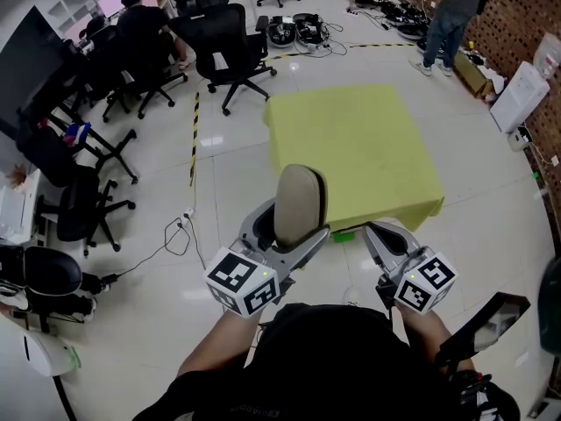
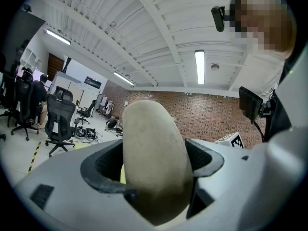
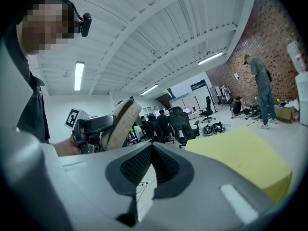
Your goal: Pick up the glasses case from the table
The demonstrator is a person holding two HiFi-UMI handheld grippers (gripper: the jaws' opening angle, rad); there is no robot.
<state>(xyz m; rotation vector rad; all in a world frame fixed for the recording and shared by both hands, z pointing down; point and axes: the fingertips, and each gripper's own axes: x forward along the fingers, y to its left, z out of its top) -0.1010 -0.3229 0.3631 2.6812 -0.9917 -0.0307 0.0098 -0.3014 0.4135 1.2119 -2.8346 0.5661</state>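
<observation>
Lift looks finished, since your left gripper clamps the glasses case upright, clear of the yellow table, while your right gripper idles closed and empty.

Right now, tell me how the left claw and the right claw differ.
The left claw is shut on the case, which stands upright in it; the right claw holds nothing. The left claw's jaws are kept apart by the case; the right claw's meet at the tips. Both hover by the near edge of the table.
</observation>
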